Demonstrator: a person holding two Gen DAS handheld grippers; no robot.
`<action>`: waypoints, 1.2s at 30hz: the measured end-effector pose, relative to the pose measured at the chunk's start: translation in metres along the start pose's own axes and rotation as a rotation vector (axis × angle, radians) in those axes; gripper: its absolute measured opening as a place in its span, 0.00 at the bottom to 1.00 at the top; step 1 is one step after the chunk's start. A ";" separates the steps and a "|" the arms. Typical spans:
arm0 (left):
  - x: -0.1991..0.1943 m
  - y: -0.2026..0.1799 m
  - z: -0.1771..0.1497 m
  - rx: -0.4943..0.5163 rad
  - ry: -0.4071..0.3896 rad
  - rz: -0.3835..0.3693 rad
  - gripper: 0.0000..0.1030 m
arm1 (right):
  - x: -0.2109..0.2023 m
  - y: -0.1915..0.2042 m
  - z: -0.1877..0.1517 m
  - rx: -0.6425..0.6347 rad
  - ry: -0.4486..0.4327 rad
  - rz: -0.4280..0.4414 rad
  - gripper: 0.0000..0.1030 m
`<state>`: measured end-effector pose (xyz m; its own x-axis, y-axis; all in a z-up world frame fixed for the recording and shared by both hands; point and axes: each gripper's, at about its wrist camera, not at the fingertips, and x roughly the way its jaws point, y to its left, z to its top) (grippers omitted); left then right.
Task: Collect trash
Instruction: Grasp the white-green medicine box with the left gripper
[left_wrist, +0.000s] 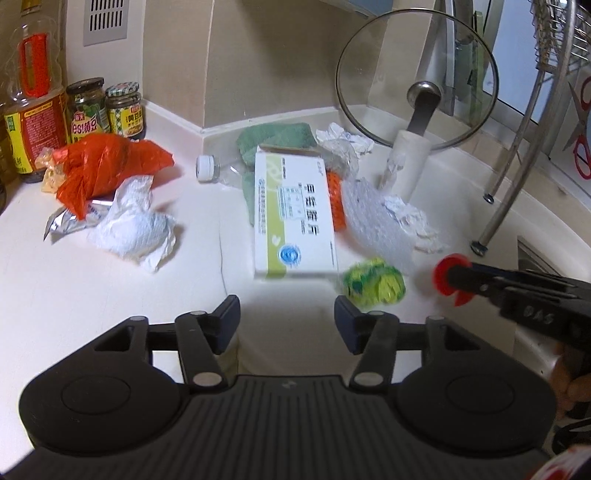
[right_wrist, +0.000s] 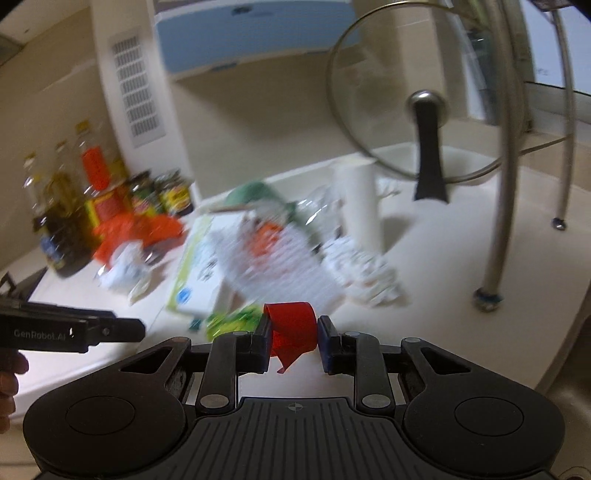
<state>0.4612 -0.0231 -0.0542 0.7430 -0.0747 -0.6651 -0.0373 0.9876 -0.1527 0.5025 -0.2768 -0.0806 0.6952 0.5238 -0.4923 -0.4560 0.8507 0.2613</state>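
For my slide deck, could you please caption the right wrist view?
Right gripper clamps a red plastic bottle cap above a cluttered white countertop.

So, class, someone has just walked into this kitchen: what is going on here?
A person is clearing rubbish off a cluttered kitchen counter with a hand-held gripper in each hand. The right gripper is shut on a red bottle cap, lifted off the counter. The left gripper is open and empty, pointing at a white and green medicine box and a crumpled green wrapper. A red plastic bag, crumpled paper towels and a clear bottle are not yet collected.
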 end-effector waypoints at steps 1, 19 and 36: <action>0.003 0.000 0.004 -0.002 -0.005 0.000 0.60 | 0.000 -0.005 0.003 0.007 -0.009 -0.009 0.25; 0.078 -0.014 0.042 0.042 0.017 0.065 0.82 | 0.009 -0.045 0.024 0.082 -0.044 -0.045 0.25; 0.075 -0.018 0.045 0.118 -0.037 0.087 0.67 | 0.014 -0.051 0.023 0.103 -0.030 -0.054 0.25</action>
<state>0.5476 -0.0405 -0.0681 0.7649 0.0149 -0.6440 -0.0257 0.9996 -0.0074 0.5482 -0.3122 -0.0813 0.7340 0.4766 -0.4838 -0.3588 0.8770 0.3196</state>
